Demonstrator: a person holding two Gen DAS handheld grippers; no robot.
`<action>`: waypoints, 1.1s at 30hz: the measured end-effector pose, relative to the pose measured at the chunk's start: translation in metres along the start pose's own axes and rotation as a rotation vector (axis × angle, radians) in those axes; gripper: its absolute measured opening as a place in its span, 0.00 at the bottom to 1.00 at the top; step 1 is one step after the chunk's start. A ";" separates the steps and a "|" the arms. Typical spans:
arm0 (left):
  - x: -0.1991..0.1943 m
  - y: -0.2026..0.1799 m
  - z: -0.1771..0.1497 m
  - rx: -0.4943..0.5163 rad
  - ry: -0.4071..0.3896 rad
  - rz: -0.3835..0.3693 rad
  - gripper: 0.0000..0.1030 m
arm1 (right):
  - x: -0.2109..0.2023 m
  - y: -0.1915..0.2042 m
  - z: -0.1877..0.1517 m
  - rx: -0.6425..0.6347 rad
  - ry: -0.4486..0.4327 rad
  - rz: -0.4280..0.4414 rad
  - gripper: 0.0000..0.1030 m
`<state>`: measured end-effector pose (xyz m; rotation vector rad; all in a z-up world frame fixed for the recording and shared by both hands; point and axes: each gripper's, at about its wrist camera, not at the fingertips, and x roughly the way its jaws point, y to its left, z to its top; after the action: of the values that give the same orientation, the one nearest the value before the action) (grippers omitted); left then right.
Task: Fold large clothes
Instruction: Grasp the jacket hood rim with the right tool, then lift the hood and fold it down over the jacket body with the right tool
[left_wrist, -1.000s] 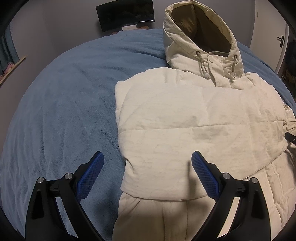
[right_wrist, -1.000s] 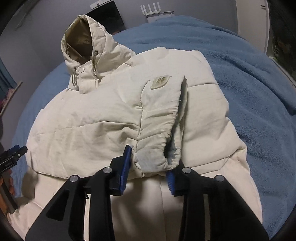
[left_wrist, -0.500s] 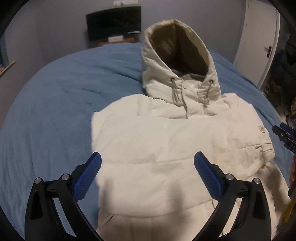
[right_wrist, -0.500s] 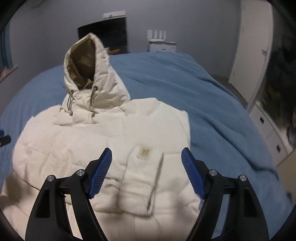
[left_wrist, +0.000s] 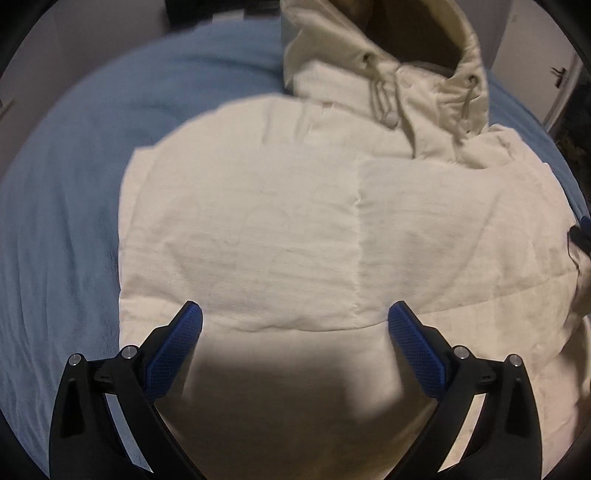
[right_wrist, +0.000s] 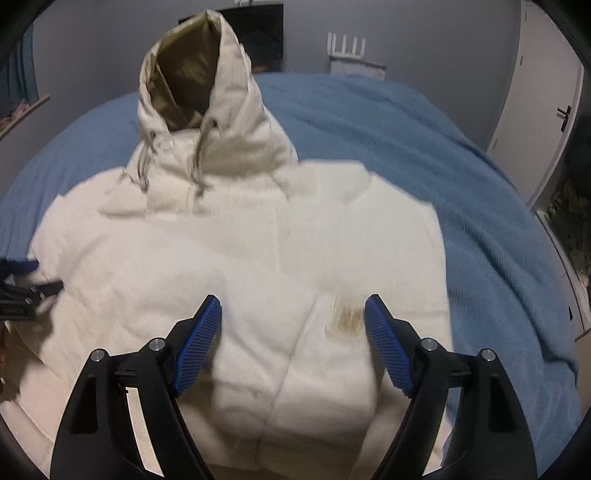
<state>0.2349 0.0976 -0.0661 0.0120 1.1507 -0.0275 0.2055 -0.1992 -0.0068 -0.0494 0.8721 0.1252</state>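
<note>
A cream padded jacket (left_wrist: 280, 221) lies on a blue bed, both sleeves folded across its front; it also shows in the right wrist view (right_wrist: 236, 258). Its hood (right_wrist: 192, 85) stands up at the far end, with drawcords hanging. A sleeve with a small badge (right_wrist: 347, 317) lies on the jacket's right side. My left gripper (left_wrist: 295, 321) is open and empty, just above the jacket's lower left part. My right gripper (right_wrist: 291, 314) is open and empty above the folded sleeve. The left gripper shows at the left edge of the right wrist view (right_wrist: 22, 288).
The blue blanket (right_wrist: 424, 140) covers the bed around the jacket. A dark screen (right_wrist: 266, 22) and a white router (right_wrist: 347, 48) stand by the grey wall behind. A white door (right_wrist: 546, 92) is at the right.
My right gripper has let go of the sleeve cuff, opened and drawn back above it. My left gripper has moved in closer over the jacket, still open.
</note>
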 end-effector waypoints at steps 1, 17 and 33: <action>-0.006 -0.001 0.006 0.000 0.003 0.006 0.94 | -0.001 0.001 0.009 -0.001 -0.008 0.012 0.74; -0.020 0.006 0.169 -0.066 -0.325 0.076 0.94 | 0.075 0.051 0.188 -0.031 -0.169 -0.007 0.74; 0.024 -0.004 0.235 -0.060 -0.368 0.065 0.81 | 0.122 0.043 0.195 -0.042 -0.159 0.050 0.09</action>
<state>0.4585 0.0880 0.0079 -0.0085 0.7820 0.0603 0.4256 -0.1274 0.0257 -0.0564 0.7123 0.1920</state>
